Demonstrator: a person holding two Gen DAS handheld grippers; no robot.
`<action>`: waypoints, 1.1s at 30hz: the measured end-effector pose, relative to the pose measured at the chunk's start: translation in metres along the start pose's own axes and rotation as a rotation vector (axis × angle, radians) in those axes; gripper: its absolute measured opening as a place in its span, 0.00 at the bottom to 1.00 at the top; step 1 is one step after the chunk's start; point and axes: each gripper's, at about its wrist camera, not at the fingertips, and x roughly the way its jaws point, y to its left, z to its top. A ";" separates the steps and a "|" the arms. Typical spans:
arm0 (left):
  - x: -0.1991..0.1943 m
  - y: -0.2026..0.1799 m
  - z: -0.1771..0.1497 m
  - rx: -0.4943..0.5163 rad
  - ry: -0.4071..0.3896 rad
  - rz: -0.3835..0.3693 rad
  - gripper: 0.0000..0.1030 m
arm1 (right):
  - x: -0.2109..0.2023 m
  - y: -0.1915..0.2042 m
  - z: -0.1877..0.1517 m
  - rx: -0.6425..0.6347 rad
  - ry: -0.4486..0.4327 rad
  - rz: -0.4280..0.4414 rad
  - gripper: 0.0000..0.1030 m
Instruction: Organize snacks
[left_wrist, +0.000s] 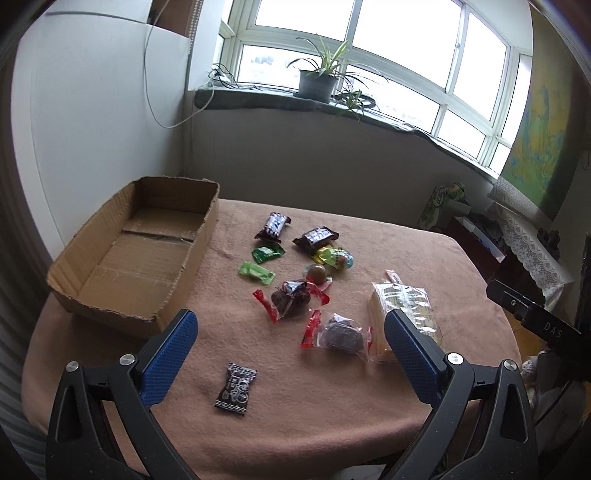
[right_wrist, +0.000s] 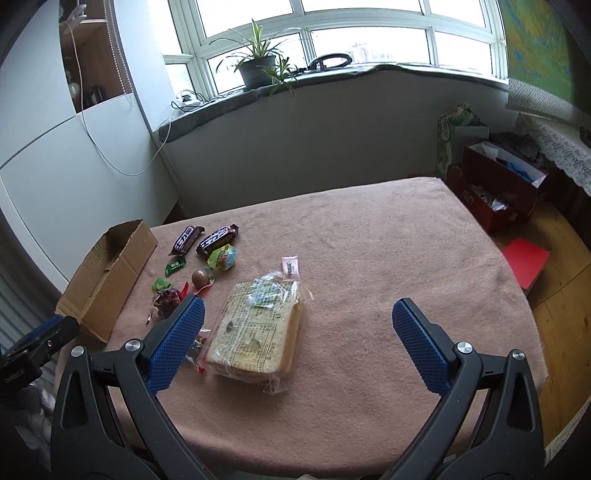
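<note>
Snacks lie loose on the pink-brown cloth (left_wrist: 332, 424) covering the table, none of them yet in the box (left_wrist: 129, 254), which sits open and bare at the far left corner. Nearest that box are two dark bars (left_wrist: 272, 227), side by side, with two green sweets (left_wrist: 256, 272) just in front of them and a yellow-green pack (left_wrist: 334, 257) to their right. A round brown sweet (left_wrist: 316, 274) rests near the middle of the scatter, and in front of it sit two dark cakes in clear wrap with red ends (left_wrist: 291, 302), close together. The bread (right_wrist: 255, 332), a flat sliced pack in clear film, lies to the right of the scatter, with a small pink sachet (right_wrist: 290, 268) just beyond it. One black sweet (left_wrist: 236, 389) lies apart from the rest, closest to the near edge. The left gripper (left_wrist: 288, 354) hangs above the near side of the scatter, jaws spread wide and holding nothing; the black sweet lies under the span between its fingers. The right gripper (right_wrist: 297, 343) is likewise spread wide and bare, with the bread just inside its left finger. By my reckoning the task is at its very start: every item is left to move, and the box awaits them all. Behind the table a potted plant (left_wrist: 317, 83) stands on the sill.
</note>
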 end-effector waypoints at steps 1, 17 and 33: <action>0.005 -0.001 -0.001 -0.006 0.016 -0.015 0.91 | 0.004 -0.003 -0.001 0.012 0.017 0.019 1.00; 0.069 -0.048 0.005 0.091 0.228 -0.234 0.55 | 0.062 -0.016 -0.003 0.092 0.246 0.212 0.70; 0.146 -0.080 0.005 0.099 0.593 -0.365 0.39 | 0.132 -0.034 0.000 0.269 0.572 0.309 0.46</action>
